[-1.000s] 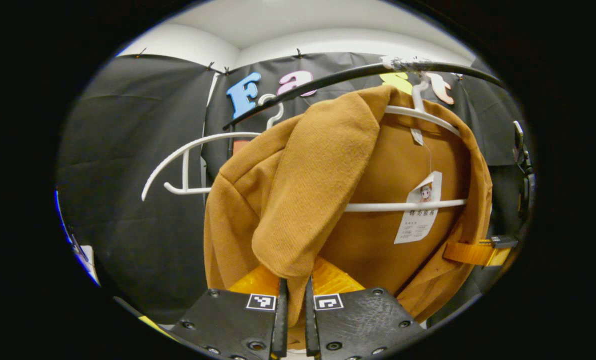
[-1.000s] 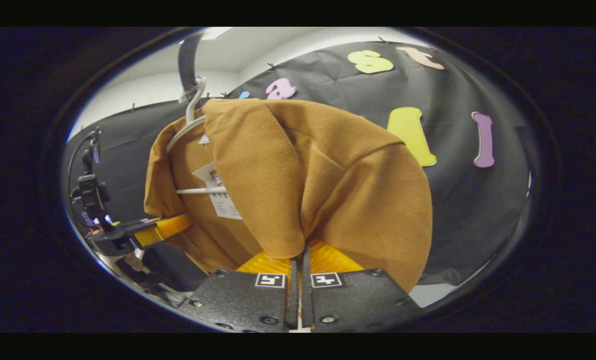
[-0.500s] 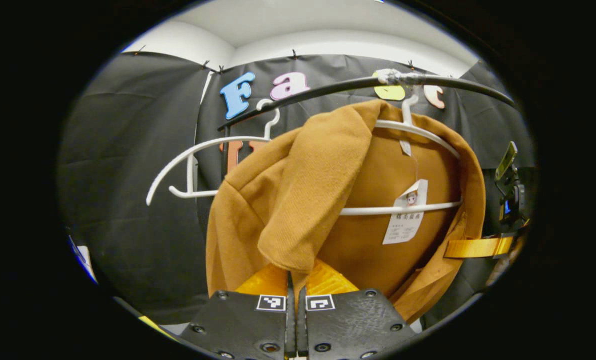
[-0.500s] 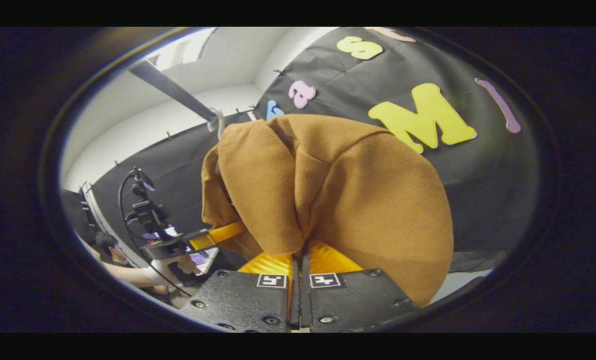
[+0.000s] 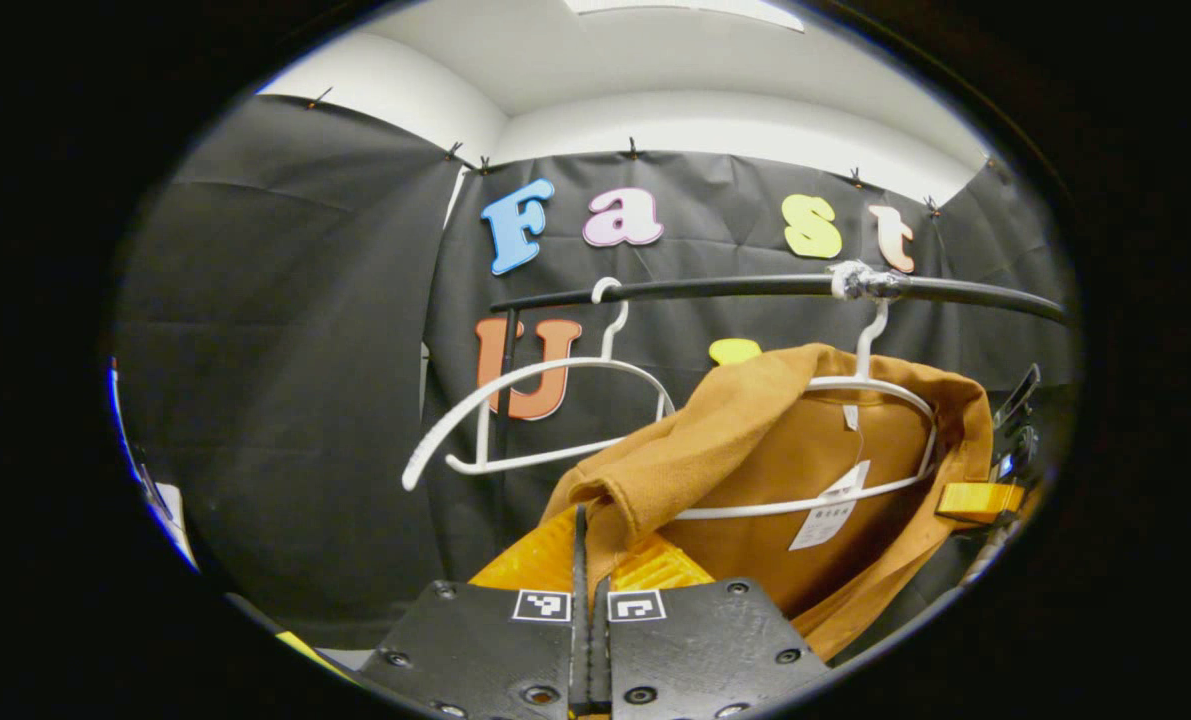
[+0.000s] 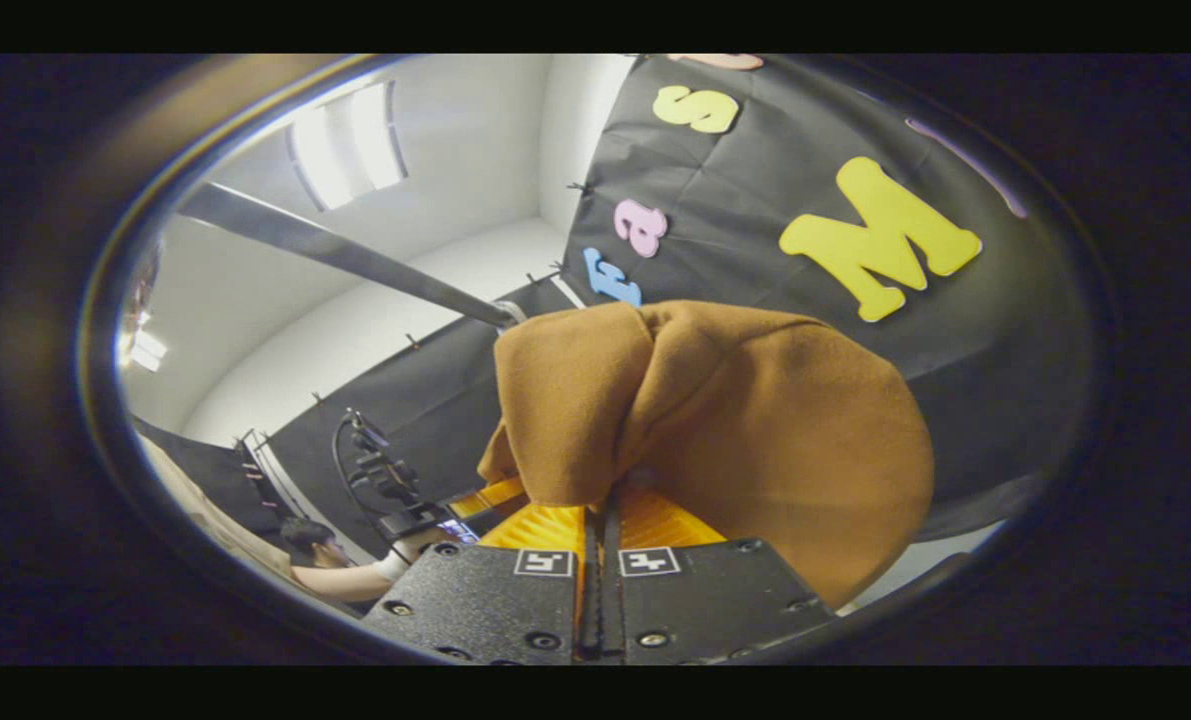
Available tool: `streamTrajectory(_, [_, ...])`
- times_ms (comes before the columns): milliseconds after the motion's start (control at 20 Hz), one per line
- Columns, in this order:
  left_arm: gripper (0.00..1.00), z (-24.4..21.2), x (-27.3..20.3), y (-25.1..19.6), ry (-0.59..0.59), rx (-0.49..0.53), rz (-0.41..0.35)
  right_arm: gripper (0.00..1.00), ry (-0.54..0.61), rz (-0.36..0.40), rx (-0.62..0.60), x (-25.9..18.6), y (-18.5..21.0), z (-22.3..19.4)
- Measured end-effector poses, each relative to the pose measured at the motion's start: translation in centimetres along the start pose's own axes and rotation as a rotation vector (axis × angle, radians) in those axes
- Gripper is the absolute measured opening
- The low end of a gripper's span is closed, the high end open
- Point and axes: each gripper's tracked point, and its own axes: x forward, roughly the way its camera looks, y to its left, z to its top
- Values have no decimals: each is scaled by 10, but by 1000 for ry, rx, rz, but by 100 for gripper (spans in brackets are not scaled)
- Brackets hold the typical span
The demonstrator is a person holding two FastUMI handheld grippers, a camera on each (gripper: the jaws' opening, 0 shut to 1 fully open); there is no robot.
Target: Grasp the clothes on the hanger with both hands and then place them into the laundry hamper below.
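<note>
Both claws are clamped on a brown coat (image 5: pixel 755 440) that hangs from a white hanger (image 5: pixel 880 385) on a black rail (image 5: pixel 755 287) in a cloth-walled booth. In the left gripper view, the left gripper (image 5: pixel 589 560) at bottom centre has its two orange fingers pressed together on a folded edge of the coat, which fills the lower right of the frame. A white paper tag (image 5: pixel 832 505) dangles inside the coat across the hanger's lower bar; it carries print, but the writing is too small to read. Small square black-and-white markers sit on the gripper's black body. An empty hanger (image 5: pixel 535 400) hangs on the rail to the left of the coat, near the middle of the frame. At the right edge, the right gripper (image 5: pixel 977 497) shows as an orange finger against the coat's far side.

In the right gripper view, the right gripper (image 6: pixel 600 515) at bottom centre pinches a fold of the coat (image 6: pixel 755 420), which bulges across the middle of the frame. The left gripper (image 6: pixel 475 500) sits at lower left, held by a person's hand (image 6: pixel 417 540), with a bare forearm leading off toward the frame's edge.

Compared with a second ago, the coat sits lower and smaller in the left gripper view, the rail has dropped from the top of the frame toward the middle, and the left fingers, then slightly apart around the cloth, are now tight together. In the right gripper view, the hanger and tag have gone from sight and more ceiling shows.
</note>
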Motion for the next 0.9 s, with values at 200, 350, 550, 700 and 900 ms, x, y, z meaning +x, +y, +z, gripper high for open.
streamTrajectory(200, [0, 20, 6, 8, -33, -18, 2, 4, -106, -1, 72, -19, -4, 31])
streamTrajectory(350, [4, 33, 12, 15, -55, -36, -1, 3, -200, -44, 82, -40, -14, 60])
streamTrajectory(550, [0, 40, 24, 21, -46, -36, -1, 4, -293, -82, 119, -62, -24, 88])
streamTrajectory(700, [0, 39, 32, 24, -40, -26, -21, 3, -337, -124, 117, -69, -34, 100])
streamTrajectory(900, [5, 29, 32, 19, -1, -51, -63, 4, -375, -156, 126, -78, -45, 113])
